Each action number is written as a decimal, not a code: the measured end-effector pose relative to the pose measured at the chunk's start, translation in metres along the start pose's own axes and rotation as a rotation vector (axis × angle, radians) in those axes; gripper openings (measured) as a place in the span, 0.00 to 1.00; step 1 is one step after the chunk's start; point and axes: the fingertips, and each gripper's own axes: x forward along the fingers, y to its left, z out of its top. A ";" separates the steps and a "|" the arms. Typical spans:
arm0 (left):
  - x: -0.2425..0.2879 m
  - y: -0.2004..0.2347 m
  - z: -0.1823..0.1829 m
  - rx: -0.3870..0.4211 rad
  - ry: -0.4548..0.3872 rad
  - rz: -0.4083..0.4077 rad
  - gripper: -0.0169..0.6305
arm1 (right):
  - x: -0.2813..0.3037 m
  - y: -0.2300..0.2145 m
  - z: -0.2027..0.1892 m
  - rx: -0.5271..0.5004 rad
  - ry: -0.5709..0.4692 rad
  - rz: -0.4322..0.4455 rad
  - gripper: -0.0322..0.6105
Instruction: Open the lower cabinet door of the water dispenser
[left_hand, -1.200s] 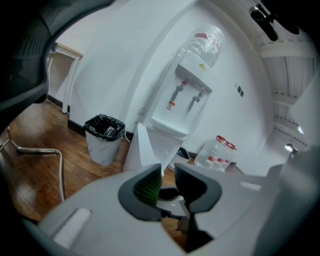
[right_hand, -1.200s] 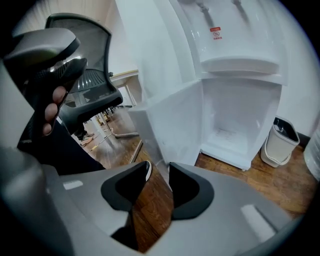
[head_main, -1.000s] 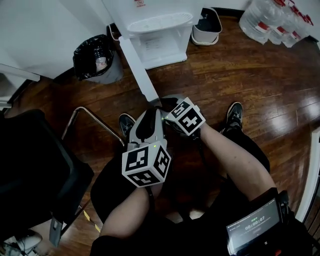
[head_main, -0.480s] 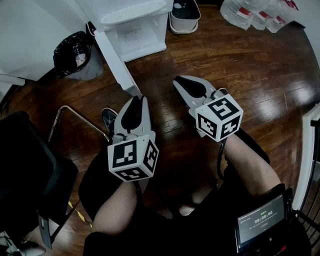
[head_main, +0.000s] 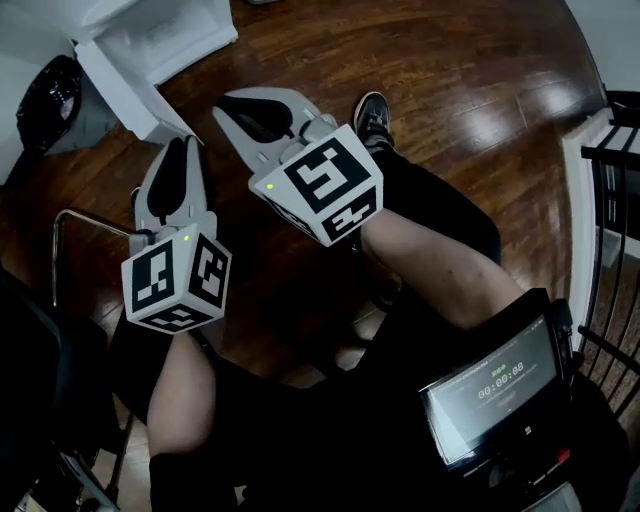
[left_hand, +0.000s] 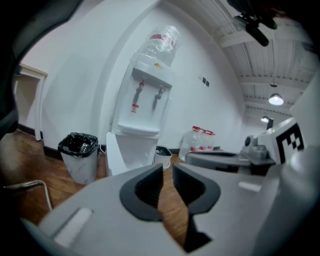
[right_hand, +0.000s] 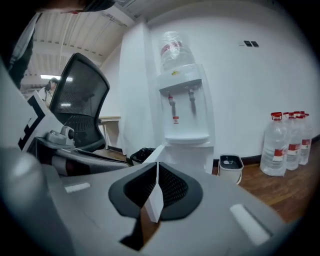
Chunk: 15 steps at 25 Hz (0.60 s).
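- Change: right gripper (head_main: 228, 108) has come up and away from the lower cabinet door (head_main: 120, 85), its jaws closing together on nothing. The left gripper (head_main: 180, 150) rides beside it, jaws a narrow slit apart, empty.
- Meaning: the door stands swung out ahead-left of both grippers, so I judge it already open and the task finished.
- Count: one water dispenser (right_hand: 185, 107), one open door, two grippers, one black-lined bin (left_hand: 78, 150), one small white wastebasket (right_hand: 231, 167), at least three spare bottles (right_hand: 287, 142).
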 end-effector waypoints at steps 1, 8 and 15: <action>0.003 -0.002 0.000 0.005 0.005 -0.001 0.15 | 0.003 0.001 0.001 0.003 0.002 0.018 0.07; 0.006 -0.008 -0.008 0.059 -0.020 -0.003 0.14 | 0.003 -0.002 0.003 -0.009 -0.035 0.045 0.07; 0.007 0.004 -0.036 0.037 0.000 0.033 0.08 | -0.011 -0.023 -0.013 -0.006 0.001 0.003 0.07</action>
